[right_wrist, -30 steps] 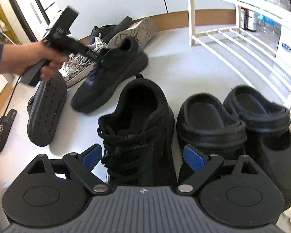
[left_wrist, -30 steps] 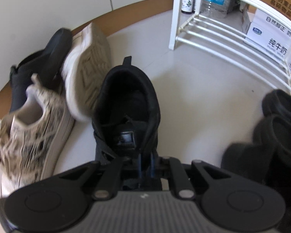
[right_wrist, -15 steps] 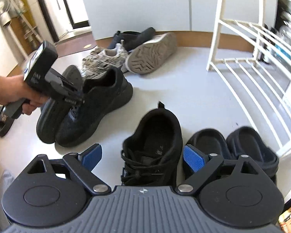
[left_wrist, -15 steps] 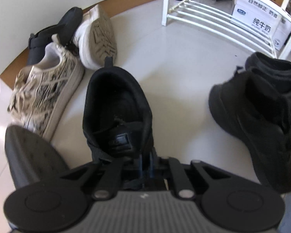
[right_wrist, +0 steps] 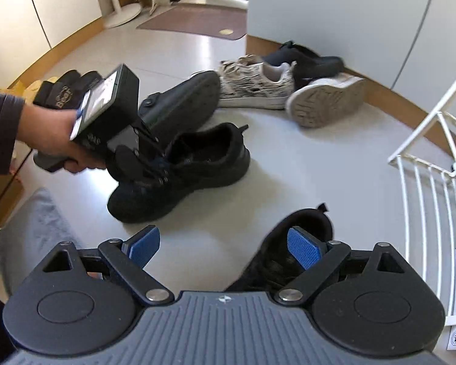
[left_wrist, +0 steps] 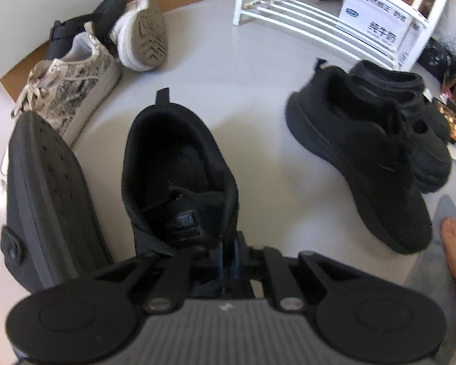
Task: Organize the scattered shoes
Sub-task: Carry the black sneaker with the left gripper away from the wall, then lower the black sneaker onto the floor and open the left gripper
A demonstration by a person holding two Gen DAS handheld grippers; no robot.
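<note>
The white shoe rack (left_wrist: 328, 27) stands well ahead and to the right of the left hand-held gripper (left_wrist: 228, 255), against cartons and bottles; it looks like the likely home for the shoes, though nothing rests on the rungs in view. Just short of it, ahead and right of that gripper, a row is forming on the floor (left_wrist: 228, 70): a black sneaker (left_wrist: 359, 152) stands upright with a pair of black clogs (left_wrist: 410, 106) touching its far side, lined up, I judge, so pairs stay together.

The left hand-held gripper is clenched on the matching black sneaker (left_wrist: 176, 170), its jaws nipped onto the shoe's near end around the tongue and laces, heel pointing away. That hold probably lets the shoe hang level for carrying toward its mate. In the right wrist view its sole seems just above the floor, but contact is hard to judge.

The right hand-held gripper (right_wrist: 225, 248) is released, jaws wide apart and grasping nothing, the mate sneaker partly behind its right finger.

Ahead and left of the left gripper, the unsorted heap lies by the wall: a dark perforated shoe (left_wrist: 45, 200) on its side, a patterned beige sneaker (left_wrist: 69, 91), a pale sneaker (left_wrist: 145, 36) tipped sole-out, and a dark shoe (left_wrist: 85, 27) mostly hidden behind them.

The clamped spot itself is buried in black fabric, and the clogs' toes are cut off by the sneaker.
</note>
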